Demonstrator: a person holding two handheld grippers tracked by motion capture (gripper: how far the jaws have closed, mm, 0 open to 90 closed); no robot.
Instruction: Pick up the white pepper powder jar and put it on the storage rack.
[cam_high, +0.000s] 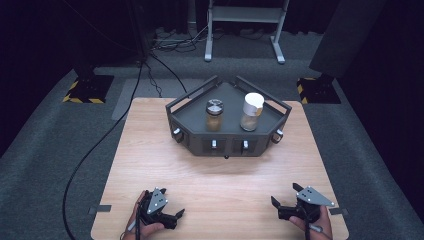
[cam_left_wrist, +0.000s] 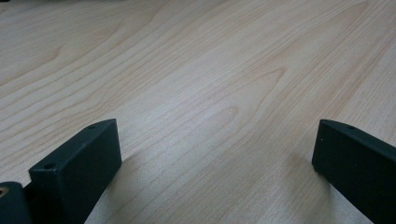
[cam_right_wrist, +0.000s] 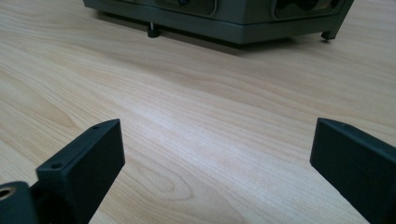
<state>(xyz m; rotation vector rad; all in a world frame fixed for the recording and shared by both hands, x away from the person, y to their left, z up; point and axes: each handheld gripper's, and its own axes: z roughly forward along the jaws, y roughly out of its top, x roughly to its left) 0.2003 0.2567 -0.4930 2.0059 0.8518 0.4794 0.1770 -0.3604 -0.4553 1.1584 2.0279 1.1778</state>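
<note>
Both the left gripper (cam_high: 172, 216) and the right gripper (cam_high: 281, 204) rest wide apart at the bottom of the frame, while the two jars, the brown jar (cam_high: 214, 115) and the white-capped jar (cam_high: 251, 112), stand upright in the tray (cam_high: 192, 112) near the frame's middle, the white-capped one nearer the right gripper.

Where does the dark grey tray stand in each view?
High view: the dark grey tray stands at the table's far middle, two jars on it.
Left gripper view: not in it; bare wooden table between open jaws.
Right gripper view: the tray's lower front edge runs along the top.
Shared landmark: the wooden table.
</note>
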